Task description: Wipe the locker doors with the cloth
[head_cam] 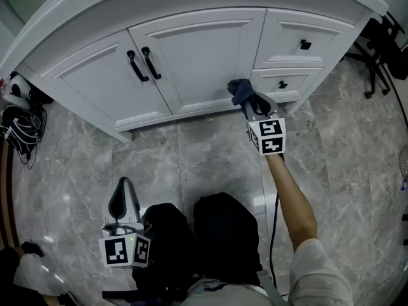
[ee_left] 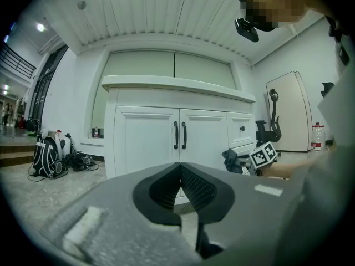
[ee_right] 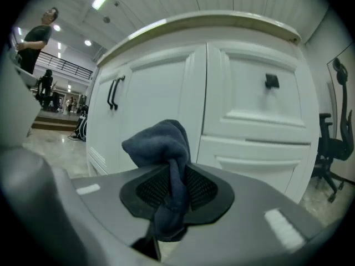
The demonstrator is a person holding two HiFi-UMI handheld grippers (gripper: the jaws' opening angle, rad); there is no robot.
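Right gripper [ee_right: 175, 188] pinches the cloth [ee_right: 161, 143], seemingly just off the lower right edge of the locker doors [head_cam: 191, 56], left gripper [ee_left: 180, 188] pressed together empty, and I worry that this thin fold drags free once rubbing starts.

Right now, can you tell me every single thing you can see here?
locker: one, white, straight ahead
locker doors: two, white, closed
handles: two, black, side by side where the doors meet
drawers: two, white, right of the doors
knobs: two, black, one on each drawer
cloth: one, dark blue, close to the locker front
floor: grey marble tiles
office chair: one, black, far right
bags: black, on the floor, far left
left gripper: grey, shut, empty, held low
right gripper: grey, shut on the cloth
arm: right one, light sleeve, reaching forward
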